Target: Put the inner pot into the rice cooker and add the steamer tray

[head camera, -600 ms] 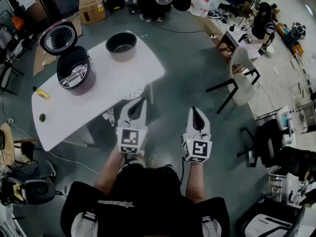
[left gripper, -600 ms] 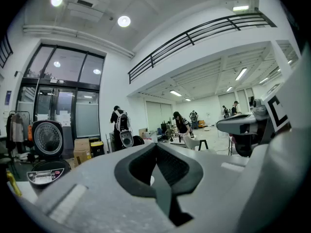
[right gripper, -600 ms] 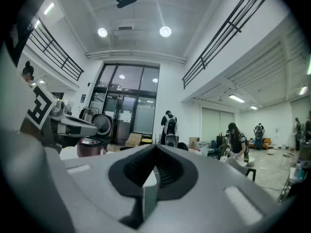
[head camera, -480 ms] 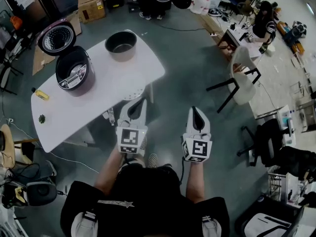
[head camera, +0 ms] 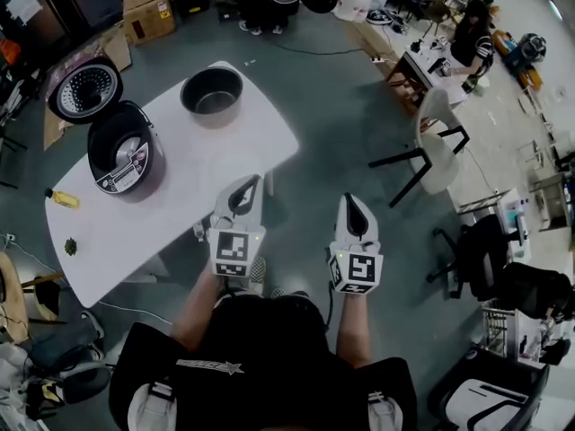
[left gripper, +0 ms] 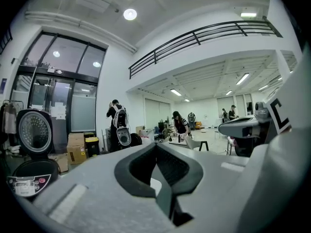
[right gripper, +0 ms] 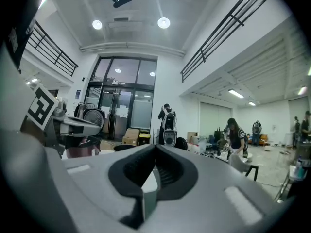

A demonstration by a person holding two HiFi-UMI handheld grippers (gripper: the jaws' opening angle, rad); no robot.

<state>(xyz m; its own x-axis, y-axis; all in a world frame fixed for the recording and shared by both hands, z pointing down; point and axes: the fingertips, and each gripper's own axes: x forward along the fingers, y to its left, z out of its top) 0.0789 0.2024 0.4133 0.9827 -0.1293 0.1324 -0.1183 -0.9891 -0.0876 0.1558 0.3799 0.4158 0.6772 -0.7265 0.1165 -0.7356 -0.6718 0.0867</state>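
Head view showed the left tool and right tool both closed and empty, held side by side near the white surface. The inner pot stood on that surface, apart from the open rice cooker.

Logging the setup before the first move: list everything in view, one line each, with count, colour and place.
table: 1, white, centre-left of the head view
rice cooker: 1, dark, lid open, left part of the table
inner pot: 1, dark grey, far end of the table, apart from the cooker
small block: 1, yellow, table's left edge
small object: 1, dark green, table's near-left part; too small to identify
chair: 1, white, floor right of the table
cardboard boxes: 2, brown, floor beyond the table
left gripper: 1, white, shut, empty, by the table's near edge
right gripper: 1, white, shut, empty, over the floor
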